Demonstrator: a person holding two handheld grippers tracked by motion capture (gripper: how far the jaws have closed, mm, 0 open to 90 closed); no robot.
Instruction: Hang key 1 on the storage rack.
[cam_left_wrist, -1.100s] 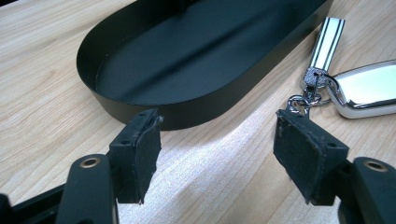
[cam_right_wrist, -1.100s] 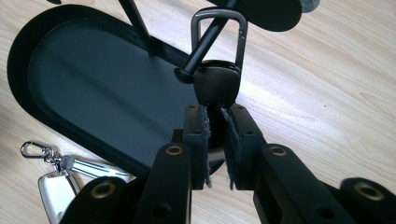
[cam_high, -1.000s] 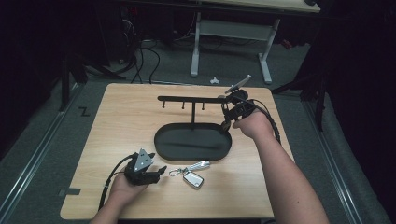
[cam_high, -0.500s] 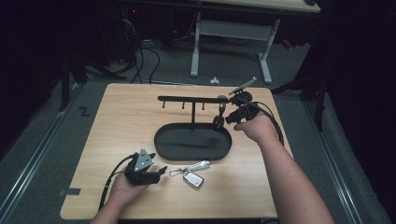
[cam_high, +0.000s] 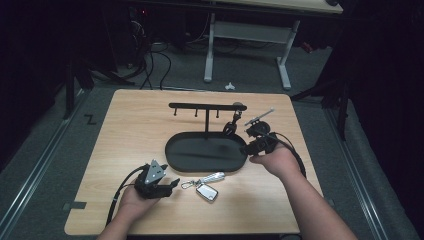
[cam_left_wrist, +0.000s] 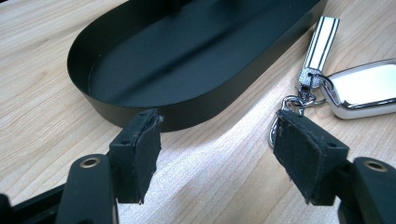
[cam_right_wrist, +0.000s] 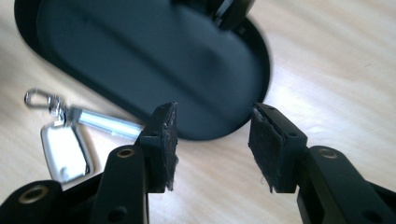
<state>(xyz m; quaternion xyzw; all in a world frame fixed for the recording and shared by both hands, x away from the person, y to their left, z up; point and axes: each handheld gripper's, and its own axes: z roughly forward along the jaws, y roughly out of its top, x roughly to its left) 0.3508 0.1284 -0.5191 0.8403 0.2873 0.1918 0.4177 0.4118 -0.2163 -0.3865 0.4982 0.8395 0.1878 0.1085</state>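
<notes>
Your left gripper (cam_high: 172, 184) rested on the surface (cam_high: 125, 140), fingers wide, beside the key fob (cam_high: 206, 191). Your right gripper (cam_high: 245, 149), fingers wide and empty, hovered at the black tray (cam_high: 172, 152).

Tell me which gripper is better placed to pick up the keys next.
Left. The left gripper rests open right beside the keys, whose clip sits just ahead of its jaw. The right gripper is open across the tray, farther off.

Legible text, labels, brands, numbers: none. Key fob (cam_left_wrist: 362, 88), black tray (cam_high: 207, 152) and tabletop (cam_high: 125, 130) carry no readable markings.
</notes>
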